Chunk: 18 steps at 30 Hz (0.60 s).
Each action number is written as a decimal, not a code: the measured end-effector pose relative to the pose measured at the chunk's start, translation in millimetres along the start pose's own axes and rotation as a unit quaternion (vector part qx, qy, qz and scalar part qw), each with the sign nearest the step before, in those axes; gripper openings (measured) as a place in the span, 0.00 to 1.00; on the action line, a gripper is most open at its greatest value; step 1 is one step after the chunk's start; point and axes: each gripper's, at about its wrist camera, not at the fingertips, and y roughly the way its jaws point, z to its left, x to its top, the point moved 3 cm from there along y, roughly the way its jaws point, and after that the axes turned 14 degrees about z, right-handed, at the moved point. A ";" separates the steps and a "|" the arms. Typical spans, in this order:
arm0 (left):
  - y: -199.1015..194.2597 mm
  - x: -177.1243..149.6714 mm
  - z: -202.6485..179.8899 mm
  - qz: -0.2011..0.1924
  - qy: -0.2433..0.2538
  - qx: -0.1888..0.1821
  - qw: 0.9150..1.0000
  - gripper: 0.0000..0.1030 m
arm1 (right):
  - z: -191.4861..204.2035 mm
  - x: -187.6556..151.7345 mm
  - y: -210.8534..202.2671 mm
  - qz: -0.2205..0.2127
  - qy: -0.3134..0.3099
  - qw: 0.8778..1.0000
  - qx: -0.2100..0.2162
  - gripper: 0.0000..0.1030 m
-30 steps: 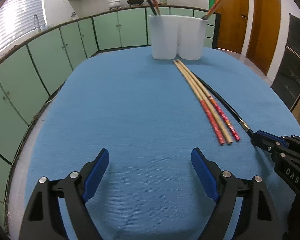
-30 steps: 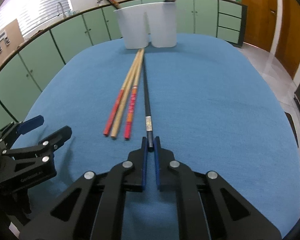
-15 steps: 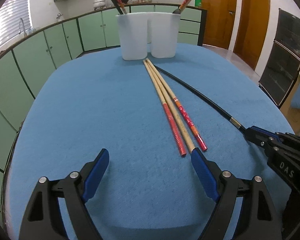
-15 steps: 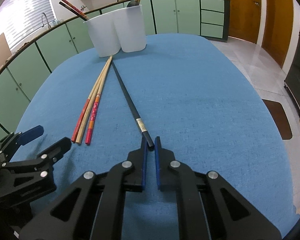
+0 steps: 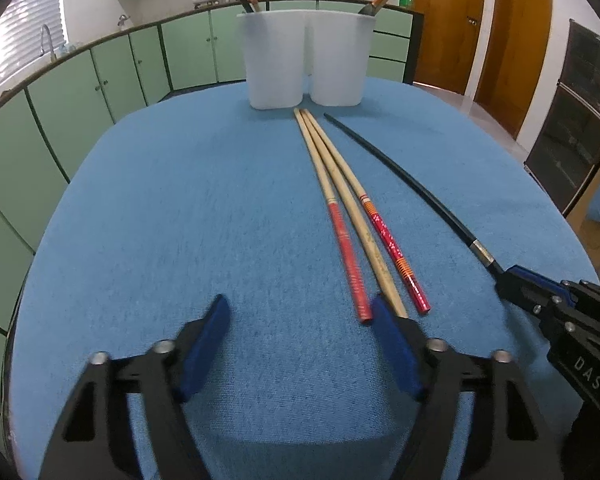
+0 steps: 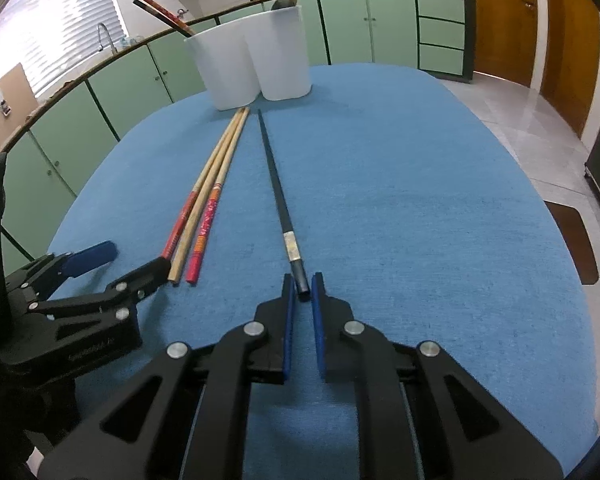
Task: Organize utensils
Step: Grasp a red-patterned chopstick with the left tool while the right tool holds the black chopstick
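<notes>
Right hand-held gripper [image 6: 301, 290] just opening, slim black chopstick [image 6: 274, 178] loose between pads. Left hand-held gripper [image 5: 300, 322] half-wide, closing beside three wooden chopsticks [image 5: 350, 216]. Next probably: grab one, drop into white holder [image 5: 306, 60].

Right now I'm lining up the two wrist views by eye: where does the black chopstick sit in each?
Left wrist view: black chopstick runs along the right, from near the white holder down to the right claw.
Right wrist view: it runs up the centre from between the claw's fingers.
Shared landmark: the white holder at the table's far end.
</notes>
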 end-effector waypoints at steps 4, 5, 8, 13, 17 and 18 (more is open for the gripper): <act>-2.1 -3.9 9.3 -0.002 -0.003 0.002 1.000 0.59 | 1.6 -4.3 -3.9 0.000 -0.025 1.000 0.000 0.26; -2.7 -5.0 11.7 -0.003 -0.005 0.002 1.000 0.59 | 0.7 -5.3 -4.7 -0.001 -0.027 1.000 -0.001 0.27; -3.3 -5.5 14.0 -0.005 -0.011 -0.001 1.000 0.60 | -3.3 -4.9 -5.0 -0.002 -0.021 1.000 0.004 0.26; -1.4 -2.9 9.9 -0.002 -0.009 0.003 1.000 0.64 | -2.2 1.7 -0.8 -0.001 -0.025 1.000 0.000 0.25; -0.5 -0.5 7.6 -0.001 -0.007 0.002 1.000 0.61 | 2.4 -0.3 1.4 0.004 -0.039 0.999 -0.010 0.13; -0.6 -0.1 6.6 -0.002 -0.007 0.000 1.000 0.57 | 3.9 -0.8 1.7 0.004 -0.042 0.999 -0.013 0.08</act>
